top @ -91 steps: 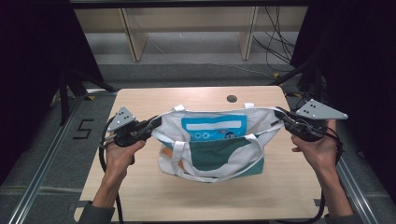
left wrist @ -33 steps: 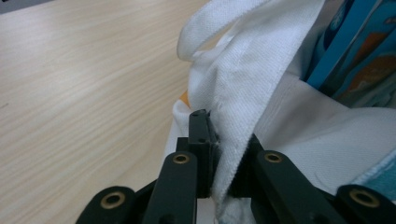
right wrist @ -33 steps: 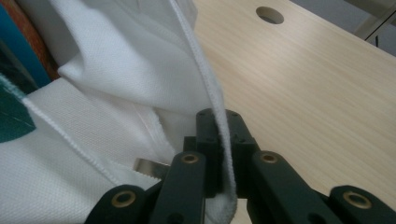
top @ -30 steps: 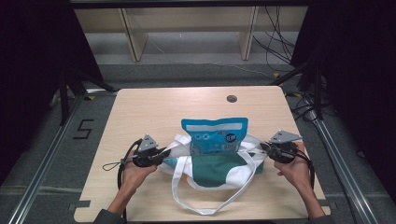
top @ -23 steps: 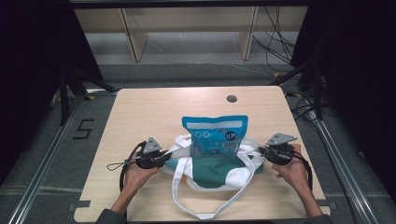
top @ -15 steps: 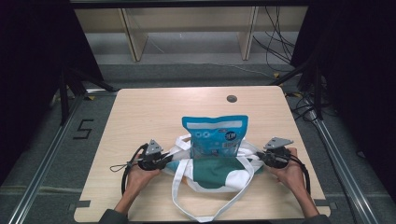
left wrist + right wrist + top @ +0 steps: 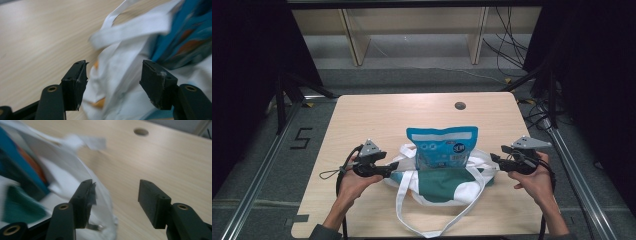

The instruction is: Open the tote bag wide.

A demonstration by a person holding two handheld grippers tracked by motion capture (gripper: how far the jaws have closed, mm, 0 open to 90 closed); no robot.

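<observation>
Wooden table (image 7: 362, 115) holds a white bag (image 7: 437, 182) between the left gripper (image 7: 393, 167) and right gripper (image 7: 496, 159); both have just opened, gripping nothing.

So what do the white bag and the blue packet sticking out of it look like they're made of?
The white bag looks like soft matte woven cloth: it crumples and its straps lie limp. The blue packet seems a thin printed plastic film, stiff enough to stand; any gloss is hard to judge.

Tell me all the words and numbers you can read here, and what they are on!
"5": black mark on the grey floor left of the wooden table.
Print on the blue plastic snack pouch inside the white and green cloth tote bag: too small and blurred to read.
</observation>
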